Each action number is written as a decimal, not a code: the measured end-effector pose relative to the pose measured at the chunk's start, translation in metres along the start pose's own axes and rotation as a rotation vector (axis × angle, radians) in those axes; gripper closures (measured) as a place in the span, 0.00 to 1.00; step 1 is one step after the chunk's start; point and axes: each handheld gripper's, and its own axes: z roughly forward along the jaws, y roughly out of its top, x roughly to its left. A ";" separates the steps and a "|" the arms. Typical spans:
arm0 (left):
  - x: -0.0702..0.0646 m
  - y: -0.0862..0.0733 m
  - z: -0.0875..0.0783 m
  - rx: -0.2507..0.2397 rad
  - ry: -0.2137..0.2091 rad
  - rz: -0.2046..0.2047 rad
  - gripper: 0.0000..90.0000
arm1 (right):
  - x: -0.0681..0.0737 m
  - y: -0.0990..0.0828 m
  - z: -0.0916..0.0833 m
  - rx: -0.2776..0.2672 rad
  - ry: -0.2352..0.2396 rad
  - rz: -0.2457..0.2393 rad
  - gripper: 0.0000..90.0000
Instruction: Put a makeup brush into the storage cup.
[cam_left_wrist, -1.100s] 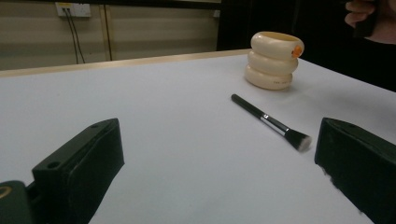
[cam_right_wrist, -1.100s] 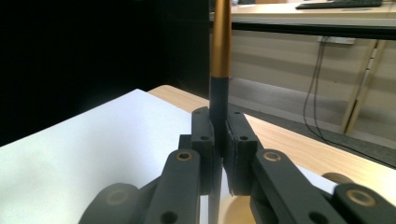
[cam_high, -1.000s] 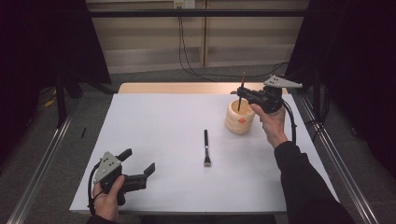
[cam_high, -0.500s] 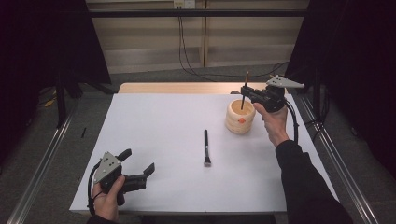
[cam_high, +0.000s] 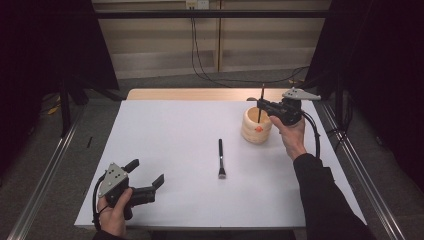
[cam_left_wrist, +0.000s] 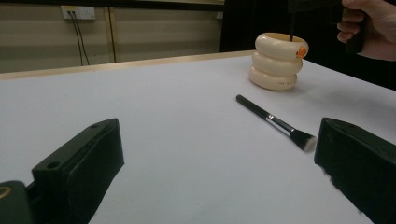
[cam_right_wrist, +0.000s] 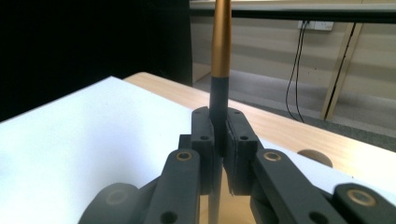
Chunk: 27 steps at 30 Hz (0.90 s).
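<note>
At the two o'clock part of the white table (cam_high: 175, 150), your right gripper (cam_high: 263, 105) hovers over the cream ringed holder (cam_high: 256, 131) and pinches a thin dark brush (cam_high: 261, 106) upright, with the lower end of the brush inside the holder's mouth. In the right gripper view the jaws are clamped tight on the brush handle, whose top section is gold. Your right hand (cam_high: 290, 135) wraps the grip from below, the forearm runs back toward five o'clock in a black sleeve, and the gripper points level toward nine o'clock. The holder carries a small orange mark near its rim and a line of tiny dark print on its bottom ring, too small to read.

A second brush (cam_high: 220, 159) lies flat at the table's centre, bristles toward six o'clock, well apart from the holder.

At seven o'clock, your left gripper (cam_high: 146, 176) rests low by the table edge in your left hand (cam_high: 115, 212), pointing toward three o'clock. Its jaws stand wide apart with nothing between them.
</note>
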 end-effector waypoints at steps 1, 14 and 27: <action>0.000 0.000 0.000 0.000 -0.002 -0.001 0.01 | 0.000 -0.002 0.000 0.000 -0.001 0.004 0.93; 0.000 0.000 0.001 0.010 -0.010 0.003 0.02 | -0.003 -0.025 0.003 0.024 0.002 0.024 0.93; -0.001 -0.001 0.002 0.003 -0.019 -0.013 0.02 | -0.003 -0.028 0.005 0.025 0.019 0.022 0.93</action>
